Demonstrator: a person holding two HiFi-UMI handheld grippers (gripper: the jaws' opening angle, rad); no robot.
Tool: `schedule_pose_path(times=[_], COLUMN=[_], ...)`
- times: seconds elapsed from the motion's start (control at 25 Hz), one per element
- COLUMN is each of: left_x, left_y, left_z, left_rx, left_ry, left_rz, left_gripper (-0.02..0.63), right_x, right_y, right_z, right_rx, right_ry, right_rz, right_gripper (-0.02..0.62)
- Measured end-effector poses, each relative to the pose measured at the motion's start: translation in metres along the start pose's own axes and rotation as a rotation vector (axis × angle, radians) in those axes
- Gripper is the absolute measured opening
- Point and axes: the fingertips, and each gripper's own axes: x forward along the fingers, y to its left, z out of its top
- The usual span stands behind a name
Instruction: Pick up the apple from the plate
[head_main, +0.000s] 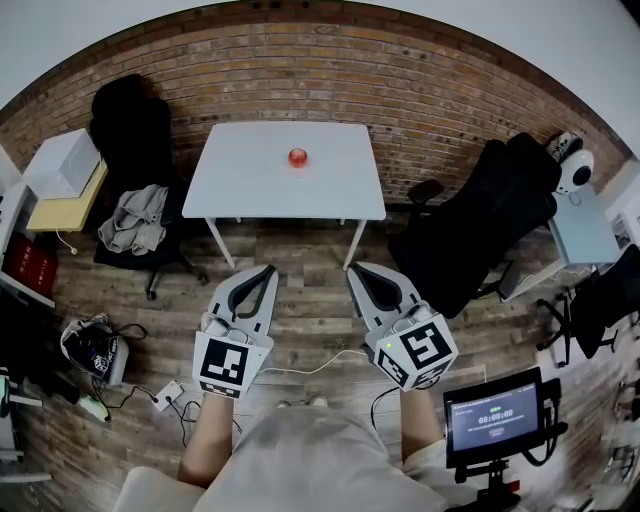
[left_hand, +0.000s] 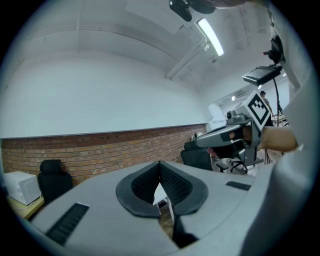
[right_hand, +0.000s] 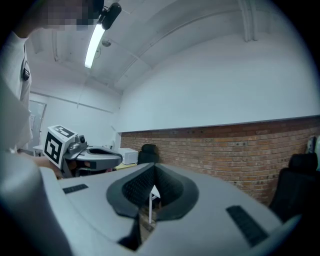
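A small red apple (head_main: 298, 157) rests near the middle of a white table (head_main: 240, 180) by the brick wall; no plate can be told apart from the white top. Both grippers hang level over the wooden floor, well short of the table. My left gripper (head_main: 266, 271) is shut and empty, its dark pads meeting at the tip (left_hand: 160, 163). My right gripper (head_main: 356, 269) is shut too, with nothing between its jaws (right_hand: 154, 165). Each gripper view shows the other gripper beside it: the right one (left_hand: 235, 132) and the left one (right_hand: 85, 156).
A black chair draped with grey clothes (head_main: 135, 222) stands left of the table. A large black chair (head_main: 490, 225) stands to its right. A white box on a yellow side table (head_main: 62, 165) is at far left. A screen on a stand (head_main: 495, 415) and floor cables (head_main: 170, 395) are near me.
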Motion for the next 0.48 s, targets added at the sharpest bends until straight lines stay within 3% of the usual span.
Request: schedule_pose_path(times=[0.48], left_x=[-0.003], left_y=[-0.016], left_z=[-0.008], left_rx=[0.001], left_ry=[0.003], left_rz=[0.026], left_gripper=[0.005], right_x=[-0.015], right_y=[-0.002], right_z=[-0.013], right_rx=[0.014], right_ry=[-0.008], right_rz=[0.048], right_gripper=[0.002])
